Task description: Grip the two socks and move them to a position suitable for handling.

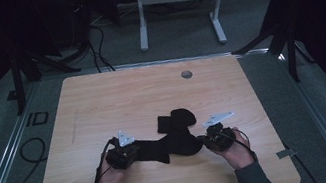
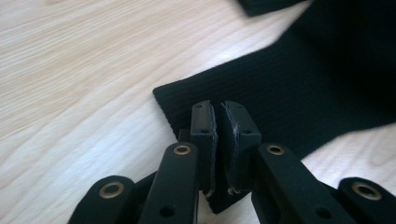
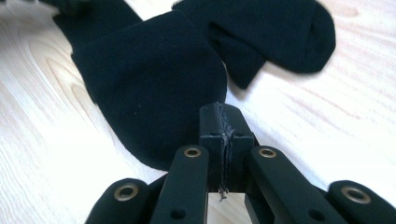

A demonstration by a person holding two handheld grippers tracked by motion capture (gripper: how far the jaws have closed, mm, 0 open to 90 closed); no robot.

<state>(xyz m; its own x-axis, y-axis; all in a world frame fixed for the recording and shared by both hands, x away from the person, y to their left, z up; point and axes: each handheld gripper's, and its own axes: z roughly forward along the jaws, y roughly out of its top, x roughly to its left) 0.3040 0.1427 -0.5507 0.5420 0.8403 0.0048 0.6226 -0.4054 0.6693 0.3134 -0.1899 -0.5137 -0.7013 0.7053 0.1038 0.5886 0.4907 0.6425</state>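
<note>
Two grippers clamp one black sock [image 1: 170, 146] near the table's [image 1: 102, 102] 6 o'clock edge: left gripper [image 1: 122, 155] pinches its 9 o'clock cuff, right gripper [image 1: 217, 137] seemingly its 3 o'clock toe.

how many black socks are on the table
2. One sock lies stretched between the left gripper and right gripper; the second sock lies just beyond it, partly overlapped. None seems hidden.

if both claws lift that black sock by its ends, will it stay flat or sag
The sock will probably sag in the middle: it is ribbed knit and lies limp and creased on the table. It looks light and should not slip much between the pads, nor roll.
</note>
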